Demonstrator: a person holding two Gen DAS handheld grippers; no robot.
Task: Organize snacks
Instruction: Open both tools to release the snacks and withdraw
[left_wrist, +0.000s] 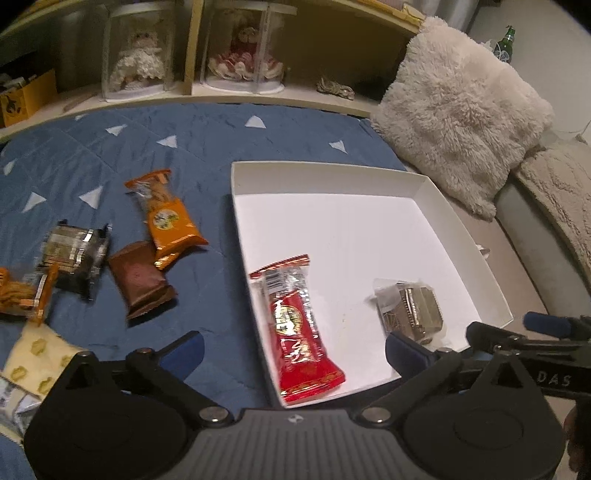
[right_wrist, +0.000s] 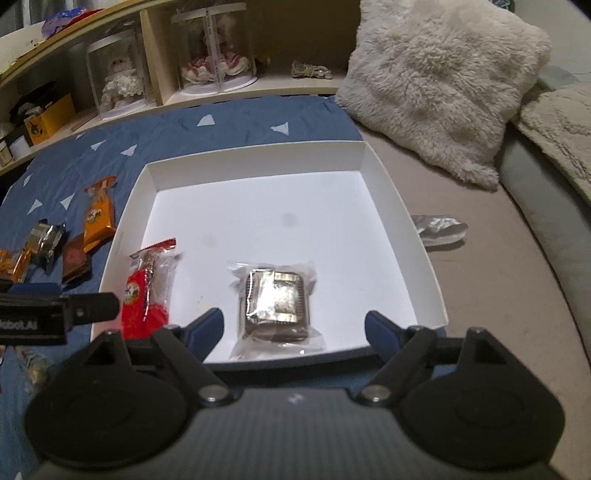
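Observation:
A white shallow box (left_wrist: 351, 229) sits on a blue quilt. Inside it near the front lie a red snack packet (left_wrist: 295, 325) and a clear-wrapped brown biscuit (left_wrist: 410, 310). My left gripper (left_wrist: 295, 350) stands open, its fingers either side of the red packet and clear of it. In the right wrist view the box (right_wrist: 258, 206) holds the biscuit pack (right_wrist: 277, 299), which lies between the spread fingers of my right gripper (right_wrist: 295, 326), untouched. The red packet (right_wrist: 147, 291) is to its left. Loose on the quilt are an orange packet (left_wrist: 166, 218), a brown packet (left_wrist: 140, 284) and a dark foil packet (left_wrist: 74, 254).
A fluffy cream cushion (left_wrist: 461, 110) leans behind the box at the right. A low shelf with dolls in clear cases (left_wrist: 140, 62) runs along the back. A silver wrapper (right_wrist: 439, 229) lies right of the box. More packets, one pale yellow (left_wrist: 37, 362), crowd the left edge.

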